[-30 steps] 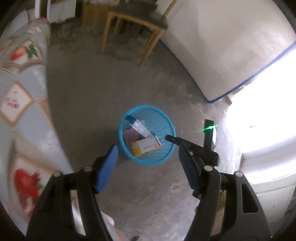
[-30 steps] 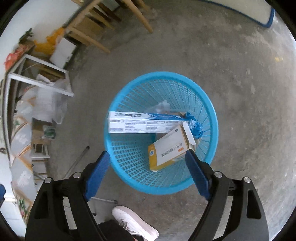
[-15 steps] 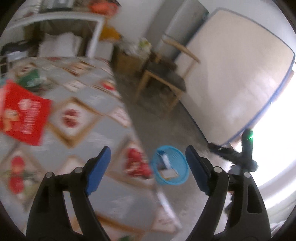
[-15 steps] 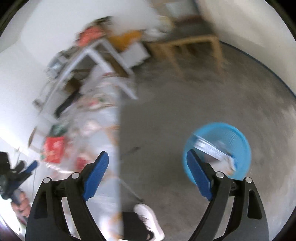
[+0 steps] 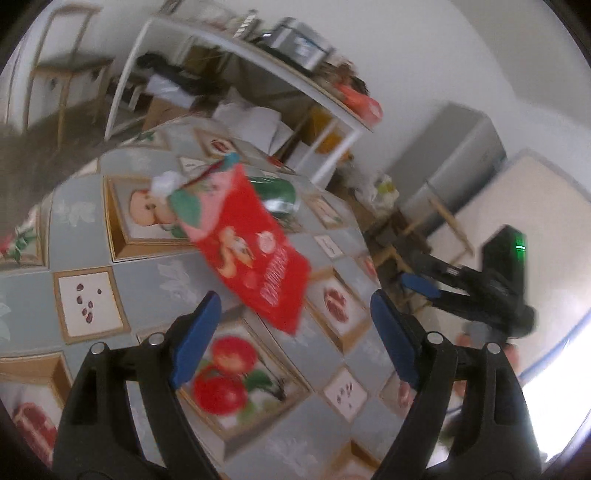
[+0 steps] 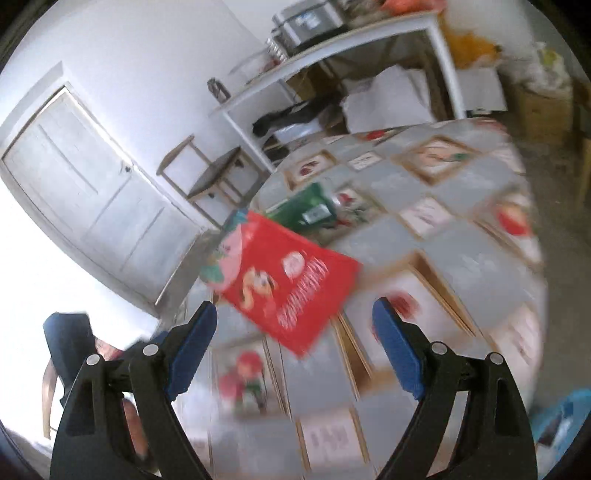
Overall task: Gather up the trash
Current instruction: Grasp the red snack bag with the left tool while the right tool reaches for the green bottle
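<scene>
Glossy red plastic snack bag (image 5: 255,251), smooth patterned tablecloth (image 5: 155,266), matt white painted door (image 6: 92,195)

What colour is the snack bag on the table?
Mostly red, with a pink and green end; the bag shows best in the left wrist view.

This is a lived-in room of a home, used partly for storage. A round table (image 5: 155,266) wears a tablecloth (image 6: 461,258) printed with framed fruit pictures. Behind it a white shelving table (image 6: 332,44) carries a metal box (image 6: 310,18) and has white boxes and bags piled underneath. A wooden chair (image 6: 207,173) stands beside a white panelled door (image 6: 85,192). A grey cabinet (image 5: 458,162) stands against plain white walls, and the floor is bare concrete (image 6: 561,295).
</scene>
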Tool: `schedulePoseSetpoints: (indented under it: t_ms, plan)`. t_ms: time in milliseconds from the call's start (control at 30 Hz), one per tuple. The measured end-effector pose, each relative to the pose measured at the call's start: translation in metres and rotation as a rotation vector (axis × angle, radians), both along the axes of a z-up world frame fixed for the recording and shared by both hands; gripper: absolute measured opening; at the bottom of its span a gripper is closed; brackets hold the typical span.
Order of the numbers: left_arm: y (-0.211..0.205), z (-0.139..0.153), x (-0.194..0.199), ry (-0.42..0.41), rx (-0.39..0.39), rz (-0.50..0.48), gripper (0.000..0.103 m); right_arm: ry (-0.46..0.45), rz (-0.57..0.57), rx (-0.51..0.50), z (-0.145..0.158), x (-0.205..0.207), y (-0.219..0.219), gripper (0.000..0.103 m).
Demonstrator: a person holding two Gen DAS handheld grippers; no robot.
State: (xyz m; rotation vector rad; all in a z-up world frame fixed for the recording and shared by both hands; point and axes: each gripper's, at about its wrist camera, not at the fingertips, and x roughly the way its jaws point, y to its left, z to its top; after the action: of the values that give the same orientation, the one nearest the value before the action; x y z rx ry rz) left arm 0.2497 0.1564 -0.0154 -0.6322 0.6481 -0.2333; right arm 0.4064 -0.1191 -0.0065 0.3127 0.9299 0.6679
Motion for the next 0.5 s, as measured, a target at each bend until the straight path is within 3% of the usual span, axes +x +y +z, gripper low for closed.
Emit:
schedulePoseSetpoints:
  t_ms: [100, 200, 333, 500]
  plan:
    - [0.019, -0.019, 0.021, 0.036, -0.082, 0.034, 0.074, 0.059, 0.004, -0.016, -0.019, 0.047, 0.036, 0.078]
    - [0.036, -0.046, 0.052, 0.124, -0.167, 0.081, 0.07, 0.113, -0.007, -0.047, -0.045, 0.089, 0.064, 0.074]
    - [0.042, -0.072, 0.079, 0.202, -0.228, 0.084, 0.065, 0.174, -0.013, -0.049, -0.076, 0.115, 0.079, 0.072]
    - [0.043, -0.093, 0.095, 0.257, -0.266, 0.094, 0.042, 0.238, 0.006, 0.01, -0.094, 0.115, 0.081, 0.066]
